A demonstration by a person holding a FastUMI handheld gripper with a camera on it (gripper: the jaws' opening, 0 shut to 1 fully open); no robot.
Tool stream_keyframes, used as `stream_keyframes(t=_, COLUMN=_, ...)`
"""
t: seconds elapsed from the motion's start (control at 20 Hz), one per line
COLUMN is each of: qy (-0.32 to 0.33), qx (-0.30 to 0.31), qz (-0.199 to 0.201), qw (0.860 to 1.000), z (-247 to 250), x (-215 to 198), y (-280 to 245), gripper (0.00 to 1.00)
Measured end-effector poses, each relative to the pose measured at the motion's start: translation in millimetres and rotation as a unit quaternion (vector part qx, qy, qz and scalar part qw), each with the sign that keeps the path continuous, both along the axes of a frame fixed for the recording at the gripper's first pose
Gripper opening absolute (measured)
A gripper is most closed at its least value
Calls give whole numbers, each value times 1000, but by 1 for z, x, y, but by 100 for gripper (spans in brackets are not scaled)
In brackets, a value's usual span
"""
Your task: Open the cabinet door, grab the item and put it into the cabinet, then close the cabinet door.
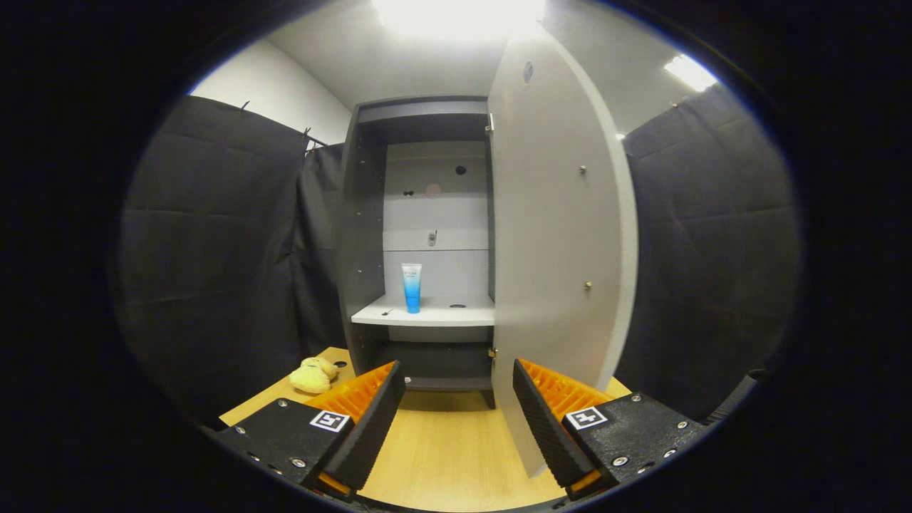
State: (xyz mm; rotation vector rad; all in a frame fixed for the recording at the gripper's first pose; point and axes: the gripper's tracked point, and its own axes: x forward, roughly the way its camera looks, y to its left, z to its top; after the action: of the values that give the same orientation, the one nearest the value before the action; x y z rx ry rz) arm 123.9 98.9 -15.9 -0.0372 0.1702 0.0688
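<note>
Tube [411, 287] upright on cabinet shelf [427, 313], door [556, 235] open; gripper [456, 399] level, spread, empty, facing cabinet.

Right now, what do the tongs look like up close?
The tongs have two wedge-shaped fingers with ribbed inner pads. Each sits on a black block with silver screws and a square black-and-white marker. A black cable runs off beside the door-side block.

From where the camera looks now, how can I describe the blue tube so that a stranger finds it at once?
Look at the tall grey cabinet beyond the open tongs, with its door swung open to one side. On its white shelf a small tube stands upright. It is blue with a white top, unlike the yellow soft toy that lies outside on the wooden table.
</note>
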Motion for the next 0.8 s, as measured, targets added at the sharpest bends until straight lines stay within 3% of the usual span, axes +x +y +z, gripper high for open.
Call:
stream_keyframes(t=0.45, qy=-7, qx=-2, qz=-75, qw=997, z=36, x=-23, y=-82, gripper=94)
stream_keyframes(t=0.8, qy=-14, qx=44, qz=-134, qw=990, z=66, x=-16, y=-142, gripper=94)
